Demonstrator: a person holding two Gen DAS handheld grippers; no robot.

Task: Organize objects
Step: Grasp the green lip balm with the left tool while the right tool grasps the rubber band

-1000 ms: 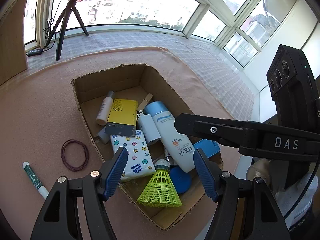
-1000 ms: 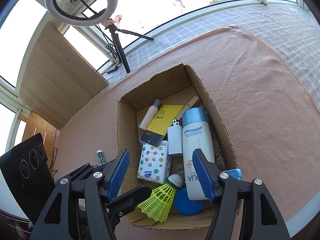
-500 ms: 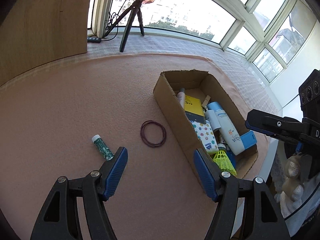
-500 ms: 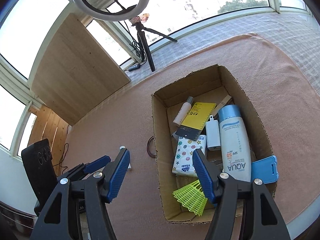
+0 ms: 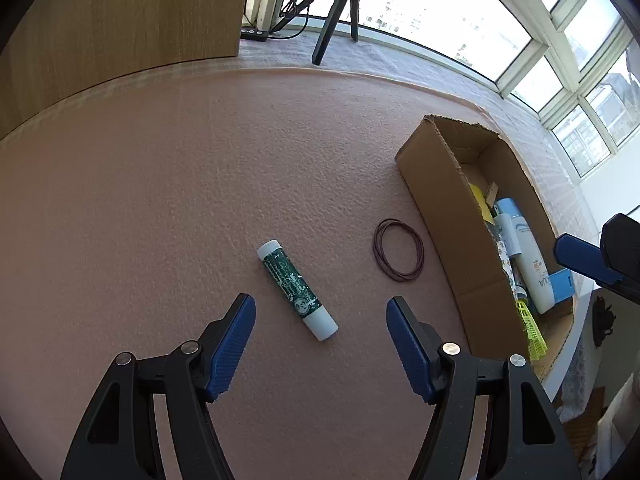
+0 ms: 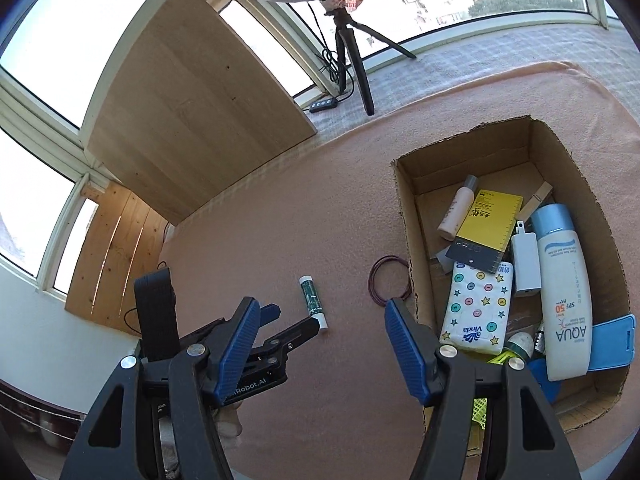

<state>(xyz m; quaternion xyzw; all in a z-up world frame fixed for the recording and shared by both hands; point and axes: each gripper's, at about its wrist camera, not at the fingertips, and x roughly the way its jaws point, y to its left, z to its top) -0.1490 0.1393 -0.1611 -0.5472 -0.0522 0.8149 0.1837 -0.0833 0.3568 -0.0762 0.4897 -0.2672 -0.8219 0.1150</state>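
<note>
A green and white tube (image 5: 297, 289) lies on the pink mat, just ahead of my open, empty left gripper (image 5: 320, 332); it also shows in the right wrist view (image 6: 312, 301). A dark red rubber band ring (image 5: 398, 250) lies between the tube and the cardboard box (image 5: 444, 184). The box (image 6: 408, 216) holds several items: a sunscreen bottle (image 6: 562, 292), a yellow booklet (image 6: 486, 232), a tissue pack (image 6: 478, 304) and a yellow-green shuttlecock (image 5: 530, 326). My right gripper (image 6: 320, 336) is open and empty, above the mat left of the box. The left gripper (image 6: 288, 328) shows there, near the tube.
A black tripod (image 5: 336, 12) with a ring light stands at the back by the windows. A wooden panel (image 5: 120, 24) leans at the back left. The table edge (image 5: 580, 312) runs just right of the box. The pink mat (image 5: 160, 200) spreads left of the tube.
My left gripper has swung left from above the box to the tube on the mat. My right gripper has drawn back and left from over the box. Both stay open.
</note>
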